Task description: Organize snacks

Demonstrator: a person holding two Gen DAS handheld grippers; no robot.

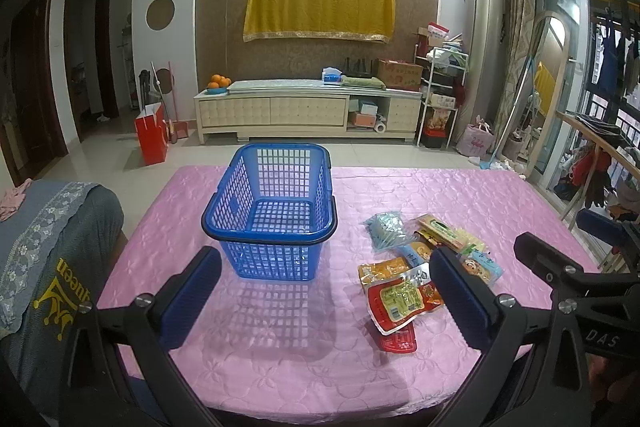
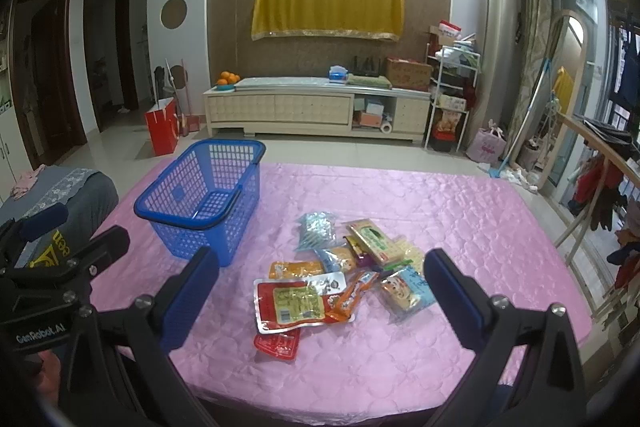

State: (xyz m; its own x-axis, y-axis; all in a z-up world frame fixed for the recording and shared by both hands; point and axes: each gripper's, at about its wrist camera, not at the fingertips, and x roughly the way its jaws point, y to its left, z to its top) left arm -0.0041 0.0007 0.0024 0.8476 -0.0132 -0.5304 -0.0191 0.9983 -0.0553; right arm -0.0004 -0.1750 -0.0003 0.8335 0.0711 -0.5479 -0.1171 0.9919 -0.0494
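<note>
2 sets of tongs hover above the near edge of a bench covered in a pink quilted satin cloth (image 1: 440,195), each with black arms and blue padded fingers. The left tongs (image 1: 326,297) stand wide apart and hold nothing; their left finger sits near the front of the blue plastic lattice basket with a black rim (image 1: 270,215), their right finger lies over the near side of the snack pile. The right tongs (image 2: 320,297) are likewise spread wide and hold nothing, framing the pile of snack packets (image 2: 340,275) between their fingers.

The basket stands upright on the cloth, left of the pile and apart from it; nothing shows on its lattice floor. The packets lie loose and overlapping on the cloth: a large red packet with a yellow-green label (image 2: 290,303) nearest the tongs, a small red packet (image 2: 278,341) partly under its near edge, an orange packet (image 2: 296,269) behind it, a pale teal foil packet (image 2: 318,229) at the far left of the heap, and a light blue packet with a cartoon print (image 2: 406,289) on the right. A long tan packet with a green label (image 2: 372,241) lies across the far side.

Beyond the bench, a yellow cloth (image 1: 320,7) hangs on the patterned wall above a low cream cabinet (image 1: 308,109).
</note>
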